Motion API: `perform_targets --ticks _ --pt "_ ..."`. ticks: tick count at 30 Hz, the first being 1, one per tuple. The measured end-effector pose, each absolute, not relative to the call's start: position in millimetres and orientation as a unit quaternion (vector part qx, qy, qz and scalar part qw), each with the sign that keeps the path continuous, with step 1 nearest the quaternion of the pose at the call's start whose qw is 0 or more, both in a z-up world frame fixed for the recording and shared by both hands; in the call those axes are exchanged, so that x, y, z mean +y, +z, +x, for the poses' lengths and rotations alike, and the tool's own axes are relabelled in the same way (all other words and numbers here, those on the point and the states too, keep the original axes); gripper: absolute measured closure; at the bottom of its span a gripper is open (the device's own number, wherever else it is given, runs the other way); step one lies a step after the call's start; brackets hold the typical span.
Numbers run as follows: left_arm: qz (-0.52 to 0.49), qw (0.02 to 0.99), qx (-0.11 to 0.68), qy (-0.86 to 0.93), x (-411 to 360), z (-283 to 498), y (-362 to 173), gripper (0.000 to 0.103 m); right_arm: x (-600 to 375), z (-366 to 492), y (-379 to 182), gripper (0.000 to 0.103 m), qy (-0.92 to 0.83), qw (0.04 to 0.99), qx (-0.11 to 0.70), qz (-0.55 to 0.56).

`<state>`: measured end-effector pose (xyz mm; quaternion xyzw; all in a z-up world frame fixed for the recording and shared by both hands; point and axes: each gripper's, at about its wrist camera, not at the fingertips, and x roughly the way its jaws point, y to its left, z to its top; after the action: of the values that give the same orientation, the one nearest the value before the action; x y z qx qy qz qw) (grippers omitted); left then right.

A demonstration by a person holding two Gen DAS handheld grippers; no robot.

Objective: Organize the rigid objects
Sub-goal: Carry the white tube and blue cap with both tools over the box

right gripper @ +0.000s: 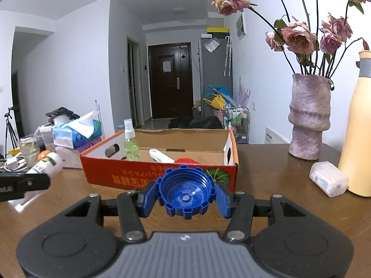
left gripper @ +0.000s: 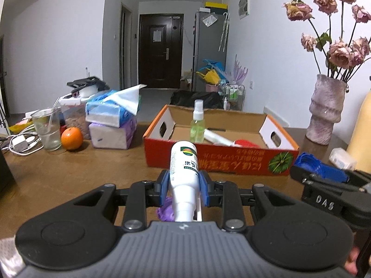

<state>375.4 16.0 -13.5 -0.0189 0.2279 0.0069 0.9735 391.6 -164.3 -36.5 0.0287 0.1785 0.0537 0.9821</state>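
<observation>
**Box contents and held objects**

Box (left gripper: 208, 162), red outside and brown cardboard inside, sits open-topped on the counter (left gripper: 69, 173) with hand-holes in both end walls. Inside it a green spray bottle (left gripper: 197, 121) stands upright near the left end; a white tube (left gripper: 218, 137) lies flat beside it, running toward the right, next to a red item (left gripper: 245, 143) only partly visible over the front wall.

Left hand-held gripper (left gripper: 184, 185) is clamped on a white bottle (left gripper: 184, 162); blue pads press its sides. The bottle's long axis lies along the fingers, base pointing forward toward the box, narrow neck end pointing back toward the camera. It is held above the counter, short of the box's front wall.

Right hand-held gripper (right gripper: 185, 195) is clamped on a blue cap (right gripper: 185, 192), notched around its rim. The cap's open, threaded side faces the camera, tipped upward; its closed top faces the box. It sits just before the box's front wall.

Left of the box: tissue packs (left gripper: 111, 115), an orange (left gripper: 71, 138), a glass (left gripper: 47, 129). Right of it: a vase (right gripper: 308, 118) of dried roses, a small plastic case (right gripper: 329, 178), a yellow bottle (right gripper: 357, 127).
</observation>
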Motion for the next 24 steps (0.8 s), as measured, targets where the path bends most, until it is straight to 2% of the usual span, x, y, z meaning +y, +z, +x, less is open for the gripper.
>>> perform_targets --ticks 24 --pt "-0.041 0.979 0.199 0.002 0.6 437.3 -1.7 0.074 -166.1 433.5 -20.6 0.051 0.046 0.987 0.144 0.055"
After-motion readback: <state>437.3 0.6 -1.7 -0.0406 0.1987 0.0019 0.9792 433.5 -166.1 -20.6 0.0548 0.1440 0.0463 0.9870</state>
